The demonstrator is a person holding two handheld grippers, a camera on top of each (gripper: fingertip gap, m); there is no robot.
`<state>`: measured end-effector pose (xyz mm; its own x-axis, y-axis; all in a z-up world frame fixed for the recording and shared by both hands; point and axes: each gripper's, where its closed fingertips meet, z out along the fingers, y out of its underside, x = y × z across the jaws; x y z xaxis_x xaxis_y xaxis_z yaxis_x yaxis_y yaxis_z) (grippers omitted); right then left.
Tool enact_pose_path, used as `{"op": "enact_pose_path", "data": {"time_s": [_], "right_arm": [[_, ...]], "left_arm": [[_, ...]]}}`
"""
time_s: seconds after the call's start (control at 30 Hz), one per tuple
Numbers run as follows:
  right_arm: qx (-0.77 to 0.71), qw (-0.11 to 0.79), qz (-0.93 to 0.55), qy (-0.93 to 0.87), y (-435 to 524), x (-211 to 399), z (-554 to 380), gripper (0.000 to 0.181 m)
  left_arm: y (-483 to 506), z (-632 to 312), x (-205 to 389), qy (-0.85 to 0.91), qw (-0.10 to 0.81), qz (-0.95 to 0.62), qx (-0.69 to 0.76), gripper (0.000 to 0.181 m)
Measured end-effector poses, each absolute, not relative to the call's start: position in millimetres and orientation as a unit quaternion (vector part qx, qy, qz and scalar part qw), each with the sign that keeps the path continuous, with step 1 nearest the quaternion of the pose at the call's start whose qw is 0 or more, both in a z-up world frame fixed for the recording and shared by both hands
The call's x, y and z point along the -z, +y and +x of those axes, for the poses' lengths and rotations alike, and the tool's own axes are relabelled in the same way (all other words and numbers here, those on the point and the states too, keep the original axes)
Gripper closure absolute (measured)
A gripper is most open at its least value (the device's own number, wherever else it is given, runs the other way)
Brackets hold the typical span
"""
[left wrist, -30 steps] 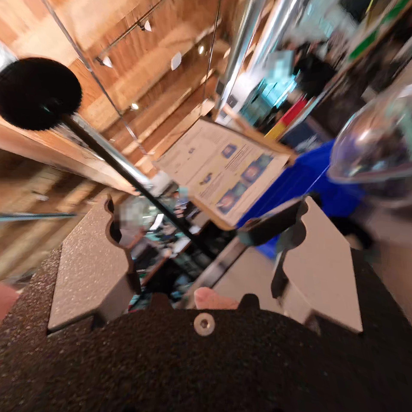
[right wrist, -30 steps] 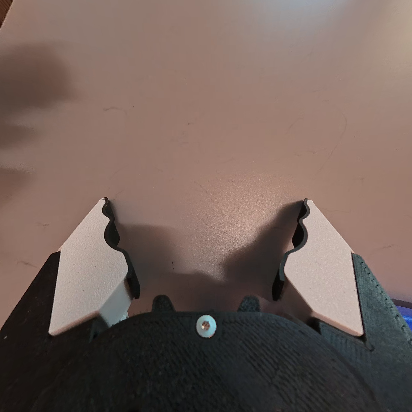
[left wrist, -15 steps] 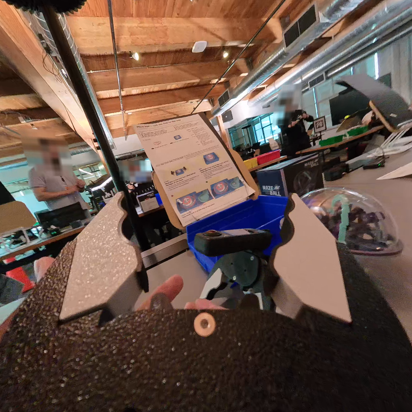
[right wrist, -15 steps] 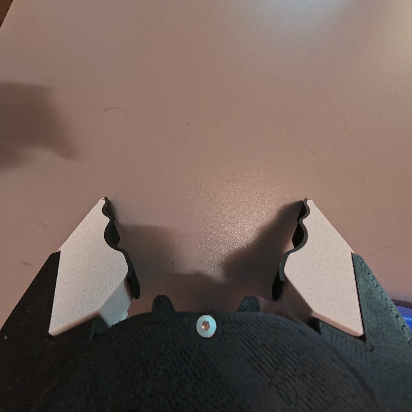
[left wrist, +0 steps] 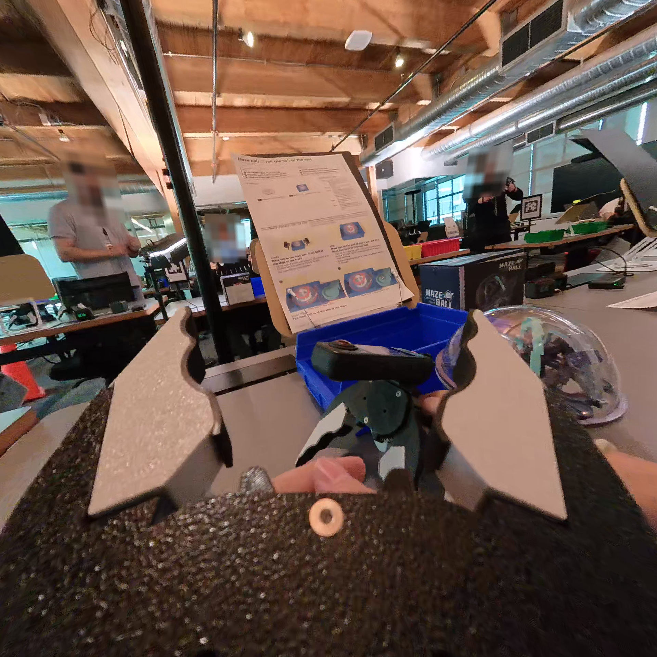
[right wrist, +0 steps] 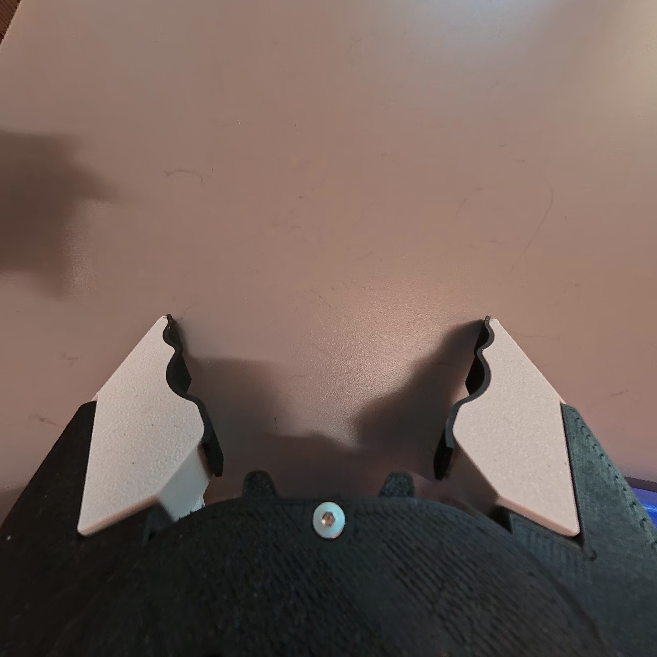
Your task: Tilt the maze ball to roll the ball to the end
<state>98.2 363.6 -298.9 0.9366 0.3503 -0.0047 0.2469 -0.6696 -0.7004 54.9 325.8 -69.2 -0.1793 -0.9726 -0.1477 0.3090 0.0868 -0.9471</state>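
Note:
The maze ball [left wrist: 561,362] is a clear dome with purple and teal tracks inside. It sits on the grey table [left wrist: 259,419] at the right of the left wrist view, just past my right finger [left wrist: 497,409]. My left gripper [left wrist: 327,316] is open and empty, held level above the table. My right gripper [right wrist: 329,318] is open and empty, pointing down at the bare table [right wrist: 337,160]. It also shows in the left wrist view [left wrist: 369,409], held by a hand [left wrist: 320,474], left of the dome. No ball can be made out inside the dome.
A blue bin [left wrist: 377,330] stands behind the right gripper, with an instruction sheet on a cardboard stand [left wrist: 320,241] behind it. A dark maze ball box [left wrist: 473,284] stands farther back. A black pole [left wrist: 177,199] rises at the left. People stand at distant desks.
The left wrist view swung from a tilted, blurred look at the ceiling to a level look across the table, then moved slightly. The right gripper stayed still; a shadow shifted at its left.

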Motion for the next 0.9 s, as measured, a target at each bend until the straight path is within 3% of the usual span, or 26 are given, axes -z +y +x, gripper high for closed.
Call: {"op": "enact_pose_path", "data": {"time_s": [0.17,0.33,0.43,0.5,0.53,0.6,0.7,0.83,0.9], "right_arm": [[-0.069,0.372,-0.911,-0.164,364,299,98,0.024],[-0.068,0.371,-0.912,-0.161,367,299,97,0.024],[-0.067,0.373,-0.918,-0.115,383,294,89,0.028],[-0.094,0.409,-0.901,-0.111,396,259,59,0.074],[-0.088,0.47,-0.872,-0.105,407,227,45,0.092],[-0.082,0.623,-0.775,-0.071,420,144,22,0.063],[-0.155,0.754,-0.63,-0.098,401,41,-21,0.025],[-0.251,0.87,-0.407,-0.121,343,-58,-50,0.023],[-0.303,0.872,-0.334,-0.188,313,-81,-75,0.024]], "left_arm": [[333,30,57,0.463,0.603,-0.275,0.588,0.046],[324,33,77,0.5,0.563,-0.281,0.596,0.025],[333,18,67,0.451,0.574,-0.267,0.629,0.025],[345,2,59,0.413,0.593,-0.258,0.641,0.025],[351,-7,55,0.4,0.606,-0.253,0.64,0.025],[356,-26,47,0.379,0.628,-0.235,0.638,0.025],[337,-59,29,0.357,0.625,-0.169,0.673,0.024],[286,-61,19,0.377,0.576,-0.128,0.714,0.024],[266,-57,10,0.378,0.55,-0.105,0.737,0.024]]}}
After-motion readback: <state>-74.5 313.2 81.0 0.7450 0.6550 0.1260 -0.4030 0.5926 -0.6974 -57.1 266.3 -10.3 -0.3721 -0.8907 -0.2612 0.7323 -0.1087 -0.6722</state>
